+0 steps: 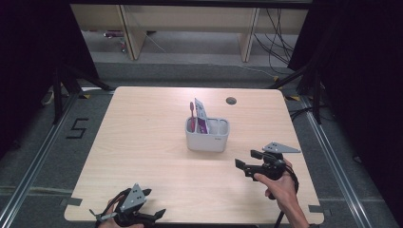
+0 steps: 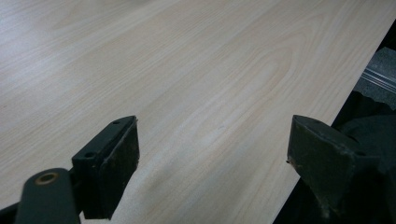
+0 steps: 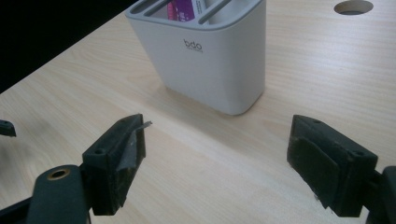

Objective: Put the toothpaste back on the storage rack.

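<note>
One smooth white plastic holder [image 1: 207, 135] at frame centre on pale woodgrain table [image 1: 142, 142], one pink toothbrush [image 1: 192, 114], one purple tube [image 1: 201, 117] inside, left gripper [image 1: 151, 203] lower left, right gripper [image 1: 246, 159] lower right, both spread wide, empty.

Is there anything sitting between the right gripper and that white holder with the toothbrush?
Nothing visible. Bare table lies between the open right gripper and the white holder, which stands apart, just ahead of it.

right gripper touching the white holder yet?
Apart. The right gripper view shows bare table between the open right gripper and the white holder; the high view shows that gap too.
</note>
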Available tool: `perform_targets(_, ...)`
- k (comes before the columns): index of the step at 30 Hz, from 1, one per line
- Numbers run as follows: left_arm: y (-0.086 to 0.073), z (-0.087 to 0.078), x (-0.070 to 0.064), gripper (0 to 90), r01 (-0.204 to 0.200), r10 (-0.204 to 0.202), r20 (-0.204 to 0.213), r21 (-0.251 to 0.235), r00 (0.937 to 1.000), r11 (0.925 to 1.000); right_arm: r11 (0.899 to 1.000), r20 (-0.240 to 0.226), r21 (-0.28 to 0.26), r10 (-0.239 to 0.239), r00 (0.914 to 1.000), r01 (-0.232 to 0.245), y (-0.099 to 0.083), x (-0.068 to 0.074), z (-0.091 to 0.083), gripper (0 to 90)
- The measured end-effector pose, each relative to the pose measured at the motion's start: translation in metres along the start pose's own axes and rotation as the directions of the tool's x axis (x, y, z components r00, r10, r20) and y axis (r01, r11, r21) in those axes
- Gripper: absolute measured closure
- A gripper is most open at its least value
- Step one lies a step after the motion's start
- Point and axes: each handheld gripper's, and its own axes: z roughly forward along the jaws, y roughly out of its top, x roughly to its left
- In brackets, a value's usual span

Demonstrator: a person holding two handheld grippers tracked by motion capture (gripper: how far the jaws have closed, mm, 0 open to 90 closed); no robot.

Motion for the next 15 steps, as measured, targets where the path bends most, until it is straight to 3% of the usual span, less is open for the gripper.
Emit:
perform_targets(1,0.000,0.002,-0.002,16.3,0.028,-0.028,0.008,-0.022,0.9996,0.9994,1.000,0.007,0.008,-0.006,1.0000,0.006,-0.002,0.000,-0.001,20.2)
perform_targets(3,0.000,0.001,-0.002,16.3,0.025,-0.025,0.005,-0.014,0.9997,0.9996,0.999,0.045,0.018,-0.052,0.9976,0.051,-0.006,0.001,-0.001,20.1)
perform_targets(4,0.000,0.001,-0.003,16.3,0.030,-0.030,0.007,-0.018,0.9995,0.9994,0.999,0.032,0.036,-0.010,0.9994,0.009,-0.010,0.005,0.000,20.1)
perform_targets(5,0.000,0.001,-0.002,16.3,0.027,-0.027,0.006,-0.015,0.9996,0.9995,0.998,0.031,0.041,-0.059,0.9978,0.058,-0.011,0.003,0.000,20.1)
perform_targets(6,0.000,0.001,-0.001,16.3,0.016,-0.016,0.007,-0.012,0.9998,0.9998,0.997,0.031,0.041,-0.063,0.9976,0.061,-0.014,0.004,0.001,20.1)
perform_targets(8,0.000,0.000,0.000,16.3,-0.003,0.003,-0.001,0.002,1.0000,1.0000,0.998,0.014,0.052,-0.027,0.9995,0.026,-0.020,0.008,0.002,20.0)
perform_targets(9,0.000,0.000,0.000,16.3,0.004,-0.004,0.002,-0.005,1.0000,1.0000,0.997,0.019,0.075,-0.032,0.9993,0.030,-0.021,0.009,0.001,20.0)
perform_targets(10,0.000,0.000,0.000,16.3,-0.004,0.004,0.000,0.002,1.0000,1.0000,0.996,0.032,0.060,-0.068,0.9972,0.066,-0.022,0.007,0.002,19.9)
perform_targets(11,0.000,0.000,0.000,16.3,0.005,-0.005,0.001,-0.005,1.0000,1.0000,0.997,0.026,0.053,-0.048,0.9985,0.047,-0.025,0.008,0.002,19.9)
perform_targets(12,0.000,0.000,0.000,16.3,0.002,-0.002,0.001,-0.001,1.0000,1.0000,0.996,0.020,0.080,-0.033,0.9992,0.032,-0.026,0.010,0.000,19.9)
perform_targets(14,0.000,0.000,-0.001,16.3,0.009,-0.009,0.005,-0.007,0.9999,0.9999,0.996,0.026,0.064,-0.069,0.9973,0.068,-0.029,0.008,0.000,19.9)
perform_targets(15,0.000,0.000,0.000,16.3,0.004,-0.004,0.002,-0.004,1.0000,1.0000,0.997,0.008,0.073,-0.033,0.9994,0.032,-0.031,0.010,0.000,19.8)
